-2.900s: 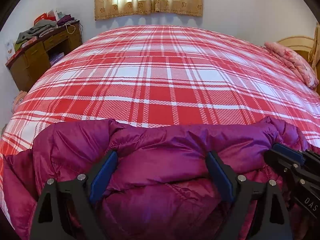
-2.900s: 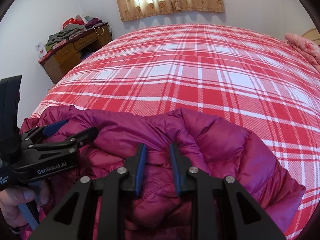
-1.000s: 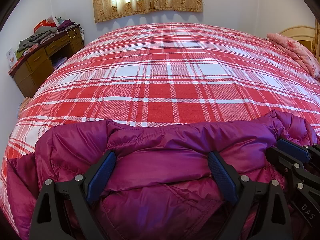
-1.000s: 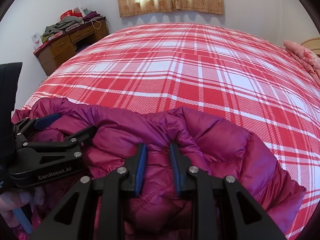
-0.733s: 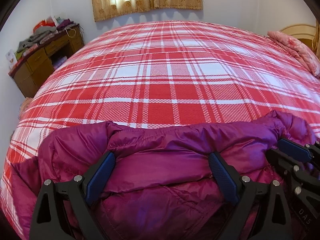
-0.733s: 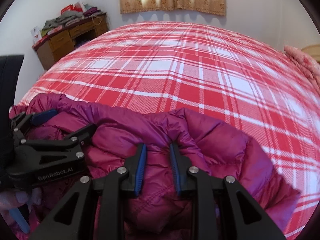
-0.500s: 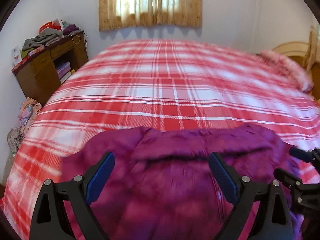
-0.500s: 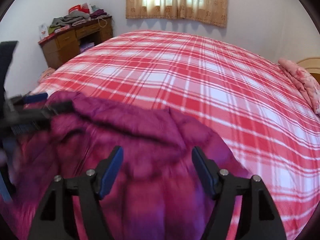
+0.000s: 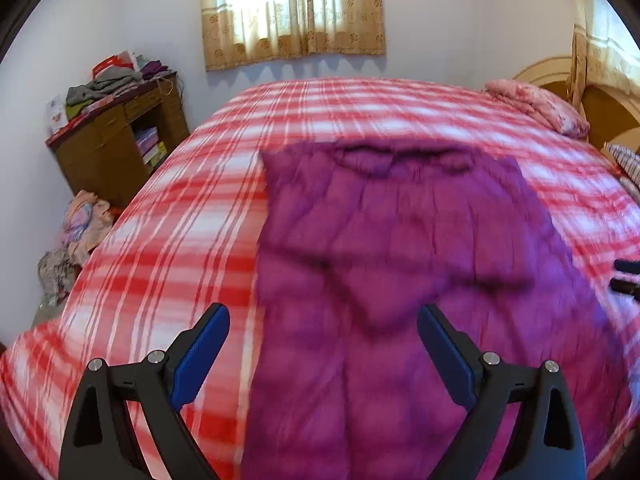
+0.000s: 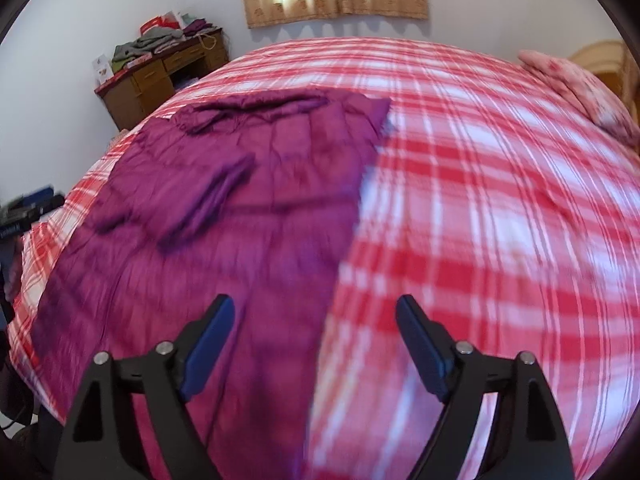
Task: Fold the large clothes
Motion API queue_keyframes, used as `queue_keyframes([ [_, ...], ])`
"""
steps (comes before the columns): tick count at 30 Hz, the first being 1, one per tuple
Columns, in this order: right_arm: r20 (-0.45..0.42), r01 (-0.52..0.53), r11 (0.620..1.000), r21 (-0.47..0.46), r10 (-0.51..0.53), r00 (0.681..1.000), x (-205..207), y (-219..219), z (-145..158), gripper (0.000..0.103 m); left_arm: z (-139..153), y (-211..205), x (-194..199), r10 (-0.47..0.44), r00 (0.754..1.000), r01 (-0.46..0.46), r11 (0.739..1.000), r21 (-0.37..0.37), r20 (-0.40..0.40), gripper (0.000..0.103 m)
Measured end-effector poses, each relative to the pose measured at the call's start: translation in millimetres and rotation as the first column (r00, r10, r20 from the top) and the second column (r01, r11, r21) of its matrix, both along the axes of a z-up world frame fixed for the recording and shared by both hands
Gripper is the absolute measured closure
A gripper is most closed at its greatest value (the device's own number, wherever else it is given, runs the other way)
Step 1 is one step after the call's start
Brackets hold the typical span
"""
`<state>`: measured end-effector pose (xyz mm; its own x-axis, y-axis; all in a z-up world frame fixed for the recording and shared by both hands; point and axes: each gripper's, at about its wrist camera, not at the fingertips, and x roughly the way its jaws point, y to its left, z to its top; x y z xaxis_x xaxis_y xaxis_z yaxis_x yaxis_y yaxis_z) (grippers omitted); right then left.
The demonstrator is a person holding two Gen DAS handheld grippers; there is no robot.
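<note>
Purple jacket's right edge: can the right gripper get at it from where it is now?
Probably yes. The right gripper is open above the purple jacket, whose right edge runs up between the jaws on the plaid bedspread. Nothing lies between, though blur hides detail.

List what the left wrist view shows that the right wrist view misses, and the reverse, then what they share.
Only the left wrist view shows the heap of pale clothes on the floor by the bed and a striped cushion at the right edge.

Only the right wrist view shows the bare plaid stretch right of the jacket.

Both show the purple quilted down jacket lying spread on the red and white plaid bedspread, the wooden desk piled with clothes, the beige curtain, the pink pillow, and each open gripper: left, right.
</note>
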<state>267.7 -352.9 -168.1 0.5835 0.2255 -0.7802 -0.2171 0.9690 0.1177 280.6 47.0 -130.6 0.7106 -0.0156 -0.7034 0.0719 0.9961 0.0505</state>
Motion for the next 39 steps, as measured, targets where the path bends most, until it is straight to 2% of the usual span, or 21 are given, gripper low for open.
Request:
queue_keyframes([
  [2, -0.009, 0.032, 0.999, 0.023, -0.031, 0.999, -26.7, -7.5, -6.2, 0.017, -14.2, 10.6, -24.9, 0.026, 0.999, -0.025, 1.000, 0.018, -0.026, 0.008],
  [7, -0.045, 0.097, 0.994, 0.057, -0.095, 0.995, -67.3, -12.2, -21.8, 0.017, -39.7, 32.3, -62.9, 0.068, 0.993, -0.072, 0.997, -0.040, -0.092, 0.008],
  [9, -0.059, 0.093, 0.994, 0.063, -0.090, 0.994, -77.3, -9.2, -29.2, 0.017, -49.2, 36.4, -74.8, 0.079, 0.992, -0.083, 0.996, -0.036, -0.103, 0.008],
  [12, -0.062, 0.108, 0.993, 0.053, -0.105, 0.993, -89.6, -2.5, -37.0, 0.017, -59.8, 38.9, -87.9, 0.090, 0.989, -0.095, 0.995, -0.038, -0.116, 0.008],
  [19, -0.045, 0.111, 0.993, 0.048, -0.109, 0.993, -119.2, 11.1, -42.1, 0.016, -82.0, 42.0, -103.6, 0.086, 0.988, -0.099, 0.990, -0.102, -0.127, 0.008],
  [21, -0.035, 0.111, 0.994, 0.024, -0.110, 0.993, -124.9, 18.0, -43.9, 0.020, -82.8, 41.7, -103.9, 0.072, 0.990, -0.087, 0.989, -0.120, -0.121, 0.010],
  [23, -0.027, 0.108, 0.994, 0.010, -0.108, 0.994, -130.2, 24.2, -44.6, 0.034, -82.1, 40.7, -105.8, 0.043, 0.992, -0.059, 0.989, -0.136, -0.116, 0.020],
  [24, -0.027, 0.106, 0.994, 0.014, -0.105, 0.994, -132.3, 26.5, -45.4, 0.039, -80.3, 39.6, -108.0, 0.028, 0.994, -0.043, 0.989, -0.140, -0.104, 0.039],
  [25, -0.026, 0.094, 0.995, 0.021, -0.094, 0.995, -133.0, 28.5, -44.7, 0.054, -78.1, 37.6, -109.9, 0.008, 0.995, -0.022, 0.990, -0.142, -0.096, 0.064],
  [26, -0.025, 0.081, 0.996, 0.034, -0.081, 0.996, -133.3, 29.2, -43.6, 0.086, -75.8, 35.8, -110.9, -0.011, 0.995, -0.003, 0.990, -0.143, -0.095, 0.076],
  [27, -0.029, 0.067, 0.995, 0.077, -0.065, 0.997, -133.4, 27.9, -41.5, 0.091, -71.7, 34.8, -113.2, -0.031, 0.995, 0.016, 0.987, -0.159, -0.093, 0.088],
  [28, -0.028, 0.066, 0.992, 0.110, -0.063, 0.998, -134.0, 26.2, -40.0, 0.092, -67.3, 34.2, -114.9, -0.040, 0.996, 0.025, 0.986, -0.165, -0.084, 0.094],
  [32, 0.059, 0.060, 0.986, 0.155, -0.070, 0.996, -145.2, 22.0, -16.5, 0.094, -33.5, 32.6, -132.5, -0.073, 0.997, 0.072, 0.983, -0.169, 0.003, 0.097],
  [36, 0.140, 0.060, 0.977, 0.203, -0.090, 0.986, -160.7, 13.8, 18.0, 0.095, 13.3, 39.4, -159.3, -0.104, 0.989, 0.125, 0.965, -0.228, 0.101, 0.099],
  [39, 0.217, 0.043, 0.969, 0.241, -0.098, 0.971, -177.9, 8.8, 54.8, 0.095, 55.4, 44.4, -185.9, -0.130, 0.974, 0.178, 0.945, -0.274, 0.186, 0.100],
])
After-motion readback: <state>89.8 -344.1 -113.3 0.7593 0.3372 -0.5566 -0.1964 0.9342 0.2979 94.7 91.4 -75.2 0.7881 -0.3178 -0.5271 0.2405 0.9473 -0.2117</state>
